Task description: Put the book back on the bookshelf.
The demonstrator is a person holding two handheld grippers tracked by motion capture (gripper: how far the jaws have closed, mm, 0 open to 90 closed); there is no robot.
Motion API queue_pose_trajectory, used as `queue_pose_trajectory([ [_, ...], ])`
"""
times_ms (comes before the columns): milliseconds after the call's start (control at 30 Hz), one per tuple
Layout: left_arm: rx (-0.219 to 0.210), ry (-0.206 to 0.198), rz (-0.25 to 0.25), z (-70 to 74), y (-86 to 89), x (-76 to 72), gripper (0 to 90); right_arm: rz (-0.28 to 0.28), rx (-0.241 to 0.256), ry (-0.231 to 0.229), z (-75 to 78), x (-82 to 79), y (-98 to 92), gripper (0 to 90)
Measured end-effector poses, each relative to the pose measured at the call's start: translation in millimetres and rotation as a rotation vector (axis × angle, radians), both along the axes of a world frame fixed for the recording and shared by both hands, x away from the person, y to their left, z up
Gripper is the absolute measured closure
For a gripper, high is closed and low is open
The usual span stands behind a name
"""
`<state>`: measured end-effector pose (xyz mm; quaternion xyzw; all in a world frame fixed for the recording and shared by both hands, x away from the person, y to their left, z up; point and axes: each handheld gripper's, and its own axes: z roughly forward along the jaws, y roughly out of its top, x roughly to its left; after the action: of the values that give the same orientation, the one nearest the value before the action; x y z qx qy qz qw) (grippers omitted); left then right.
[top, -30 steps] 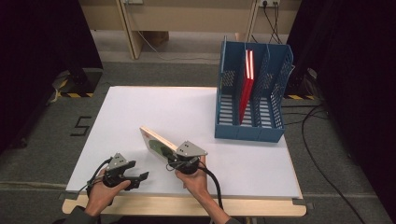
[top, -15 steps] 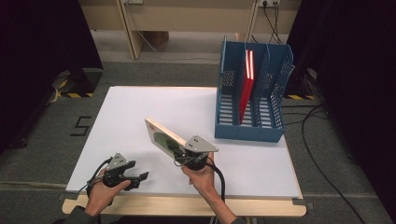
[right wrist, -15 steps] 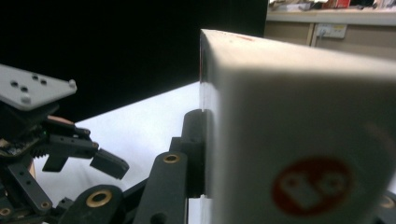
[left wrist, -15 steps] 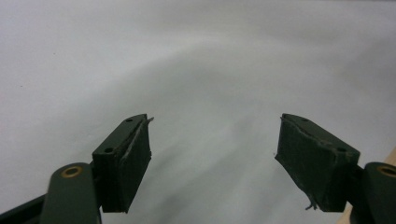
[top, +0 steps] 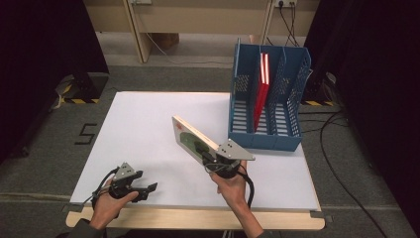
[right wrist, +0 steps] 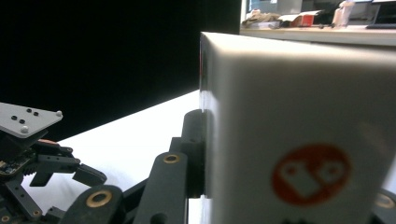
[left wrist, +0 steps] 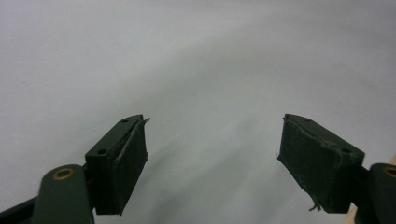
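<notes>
Two hand-held grippers: right [top: 214, 161] clamps tilted book [top: 190, 137] near blue rack [top: 267, 139]; left [top: 147, 189] gapes empty on table [top: 143, 119].

The book [right wrist: 299, 135], clamped in the right gripper [top: 218, 161], hides that gripper's far jaw; the picture's right and bottom edges crop it.
</notes>
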<state>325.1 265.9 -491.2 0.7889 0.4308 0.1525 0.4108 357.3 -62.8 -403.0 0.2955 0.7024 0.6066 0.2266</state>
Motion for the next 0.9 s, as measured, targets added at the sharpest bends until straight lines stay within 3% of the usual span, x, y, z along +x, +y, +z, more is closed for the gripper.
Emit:
queue_pose_trajectory([
  [667,0.006,0.005,0.019,-2.5,-0.9,4.5,18.5,-0.119,0.001,0.0,19.6,-40.1,-81.2,76.2],
  [900,0.009,0.006,0.021,-2.8,-0.2,4.9,18.4,-0.178,0.01,-0.021,27.8,-53.8,-110.9,76.2],
])
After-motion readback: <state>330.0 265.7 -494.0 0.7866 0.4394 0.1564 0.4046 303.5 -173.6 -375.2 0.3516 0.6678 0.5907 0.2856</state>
